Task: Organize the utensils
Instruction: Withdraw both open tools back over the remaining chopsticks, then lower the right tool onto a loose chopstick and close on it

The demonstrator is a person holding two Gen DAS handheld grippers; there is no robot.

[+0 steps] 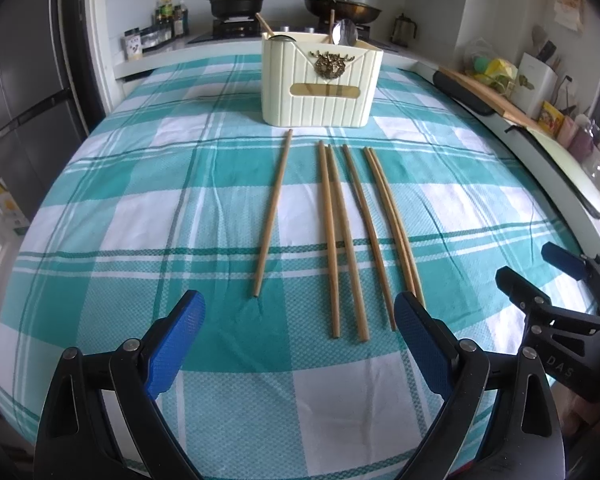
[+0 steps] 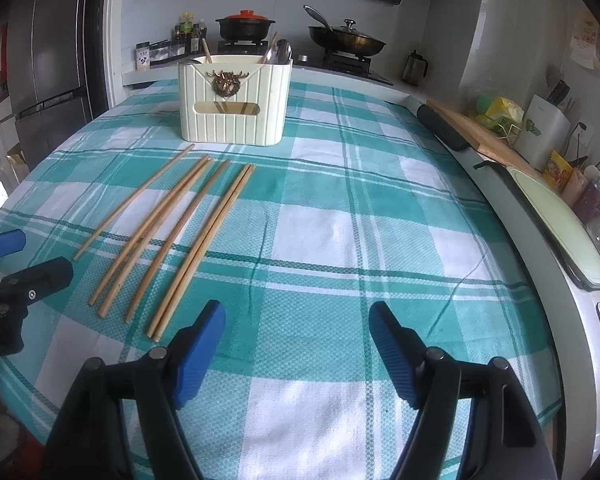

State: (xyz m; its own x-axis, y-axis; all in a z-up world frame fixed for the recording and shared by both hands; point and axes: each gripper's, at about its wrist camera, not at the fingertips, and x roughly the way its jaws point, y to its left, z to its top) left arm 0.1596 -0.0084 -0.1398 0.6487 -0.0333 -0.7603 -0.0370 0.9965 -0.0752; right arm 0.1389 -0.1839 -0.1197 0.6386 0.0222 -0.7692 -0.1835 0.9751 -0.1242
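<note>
Several wooden chopsticks (image 1: pixel 329 240) (image 2: pixel 201 249) lie loose, roughly side by side, on the teal-and-white checked cloth. Behind them stands a cream utensil holder (image 1: pixel 320 92) (image 2: pixel 236 120) with a gold deer emblem; spoons and a few chopsticks stick out of it. My left gripper (image 1: pixel 298 298) is open just short of the chopsticks' near ends, with nothing between its blue pads. To the right of the chopsticks my right gripper (image 2: pixel 296 310) is open over bare cloth. Each gripper shows at the edge of the other's view: the right gripper (image 1: pixel 532 266) and the left gripper (image 2: pixel 32 252).
A stove with a black pot (image 1: pixel 236 2) and a lidded wok (image 1: pixel 342 8) sits behind the table. A counter along the right edge holds a wooden board (image 2: pixel 480 136), a knife block (image 2: pixel 548 128) and jars. A grey fridge (image 2: pixel 48 60) stands at the left.
</note>
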